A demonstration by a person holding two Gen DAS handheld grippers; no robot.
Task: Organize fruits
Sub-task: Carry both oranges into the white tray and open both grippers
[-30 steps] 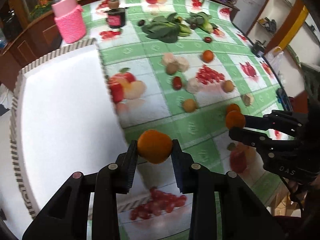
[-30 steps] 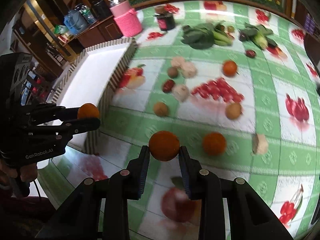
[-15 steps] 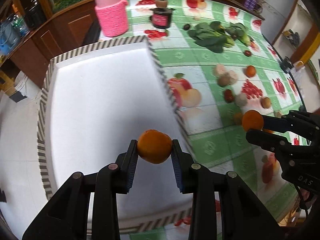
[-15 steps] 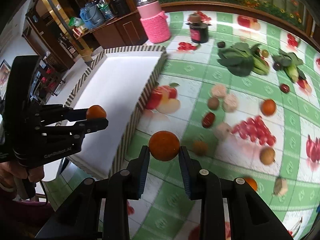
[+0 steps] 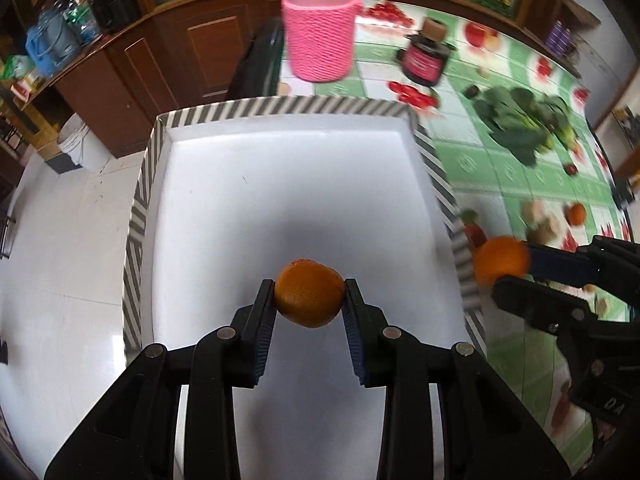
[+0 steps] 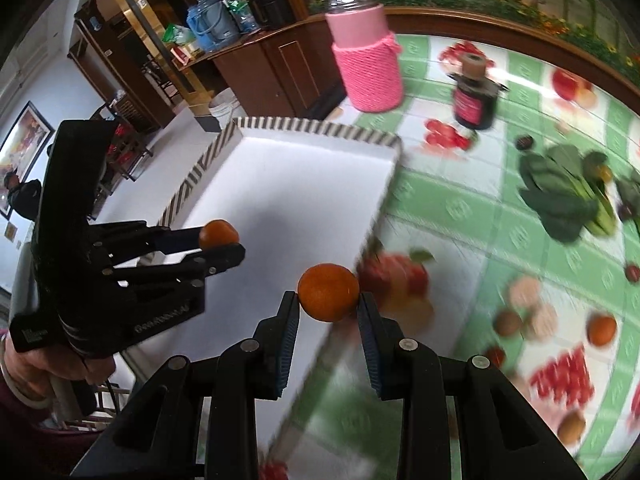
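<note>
My left gripper [image 5: 309, 299] is shut on an orange [image 5: 309, 298] and holds it above the white inside of the tray [image 5: 280, 184] with the striped rim. My right gripper [image 6: 329, 299] is shut on a second orange [image 6: 329, 297] just over the tray's right rim [image 6: 376, 216]. In the left wrist view the right gripper [image 5: 502, 274] with its orange [image 5: 502, 261] is at the tray's right edge. In the right wrist view the left gripper [image 6: 224, 246] holds its orange [image 6: 218, 233] over the tray.
A pink knitted jar [image 5: 318, 28] and a dark jar [image 5: 424, 58] stand behind the tray. Leafy greens [image 6: 564, 196], an orange [image 6: 601, 329] and several small fruits [image 6: 508, 322] lie on the green checked tablecloth to the right. The floor [image 5: 60, 240] drops off left of the tray.
Both grippers have moved left with their oranges. The left one went from the tray's near part to over its middle; the right one went from the tablecloth to the tray's right rim.
</note>
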